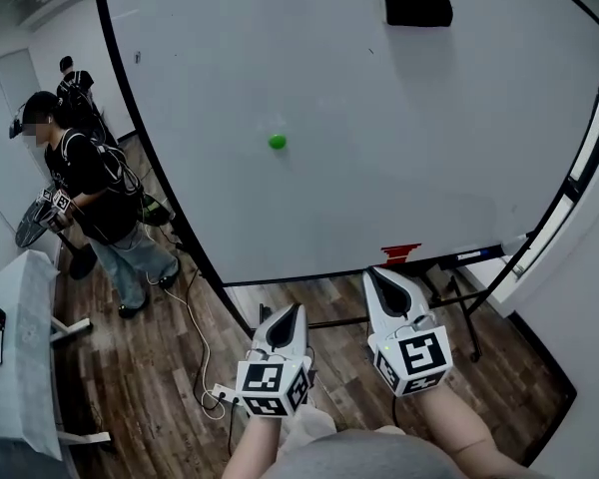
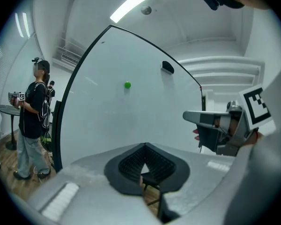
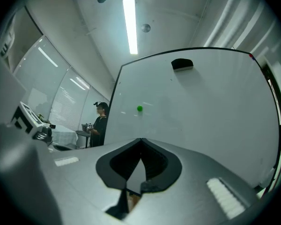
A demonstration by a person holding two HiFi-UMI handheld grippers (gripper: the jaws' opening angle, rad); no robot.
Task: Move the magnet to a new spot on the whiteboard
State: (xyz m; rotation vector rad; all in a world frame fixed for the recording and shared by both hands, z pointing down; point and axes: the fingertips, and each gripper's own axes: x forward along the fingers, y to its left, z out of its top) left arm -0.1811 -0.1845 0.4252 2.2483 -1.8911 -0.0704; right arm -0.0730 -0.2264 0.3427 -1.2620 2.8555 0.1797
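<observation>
A small green magnet (image 1: 277, 141) sticks to the big whiteboard (image 1: 409, 158), left of its middle. It also shows in the left gripper view (image 2: 127, 85) and the right gripper view (image 3: 139, 108). Both grippers hang well short of the board, below its bottom edge and over the floor. My left gripper (image 1: 295, 312) is shut with nothing in it, its tips meeting (image 2: 144, 146). My right gripper (image 1: 375, 275) is to its right and slightly further forward, also shut and holding nothing (image 3: 140, 140). Neither touches the magnet.
A black eraser (image 1: 417, 6) clings high on the board. A red item (image 1: 399, 253) lies on the board's tray. Another person (image 1: 90, 188) stands at the left. A cloth-covered table (image 1: 20, 347) is at the near left, and cables (image 1: 195, 337) run over the wooden floor.
</observation>
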